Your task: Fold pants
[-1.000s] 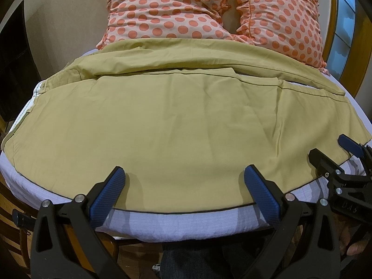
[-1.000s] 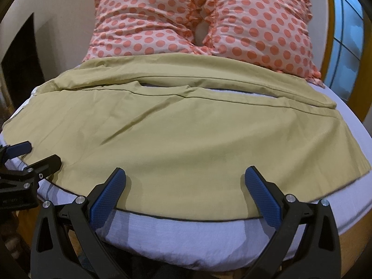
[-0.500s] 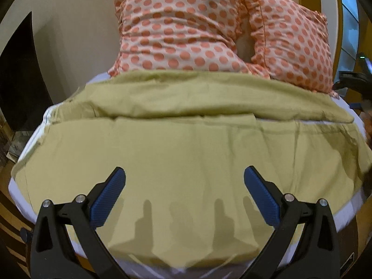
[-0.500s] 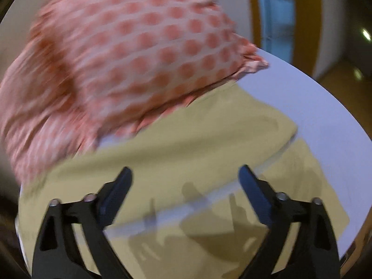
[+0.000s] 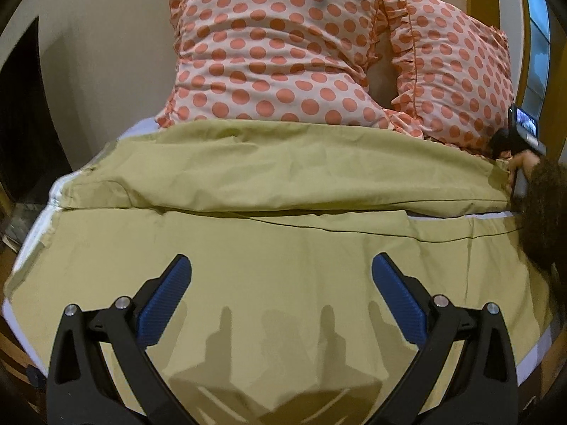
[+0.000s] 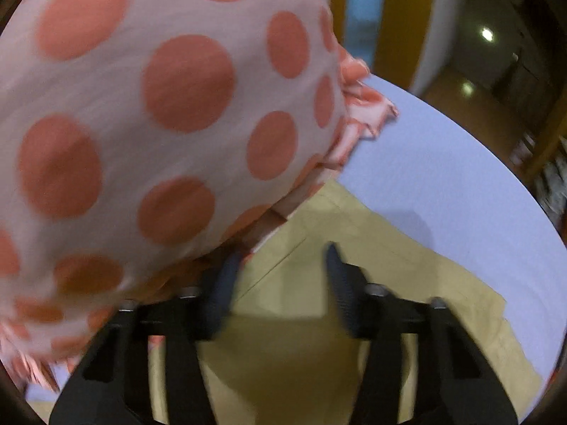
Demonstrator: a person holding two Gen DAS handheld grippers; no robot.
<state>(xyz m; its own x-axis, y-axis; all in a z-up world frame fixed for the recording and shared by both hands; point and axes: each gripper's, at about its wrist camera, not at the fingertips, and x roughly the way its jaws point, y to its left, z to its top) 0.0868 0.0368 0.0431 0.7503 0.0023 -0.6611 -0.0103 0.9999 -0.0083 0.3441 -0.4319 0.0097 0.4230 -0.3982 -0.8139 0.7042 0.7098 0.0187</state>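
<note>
Olive-yellow pants (image 5: 269, 233) lie spread flat across the bed, one leg along the far side by the pillows and one nearer. My left gripper (image 5: 280, 276) is open and empty, hovering over the near leg. My right gripper (image 6: 280, 269) is open but narrower, low over the far leg's hem end (image 6: 319, 265) at the pillow's edge, with nothing between the fingers. In the left wrist view the right gripper's body and the hand (image 5: 521, 156) sit at the pants' far right end.
Two pink pillows with orange dots (image 5: 283, 56) lean at the head of the bed; one (image 6: 159, 124) presses close to my right gripper's left finger. The white bedsheet (image 6: 443, 184) borders the pants. A wall and wooden window frame (image 5: 510, 17) stand behind.
My right gripper moved fast from the bed's near edge to the far right end of the pants by the pillow and narrowed its opening. My left gripper moved forward over the near leg.
</note>
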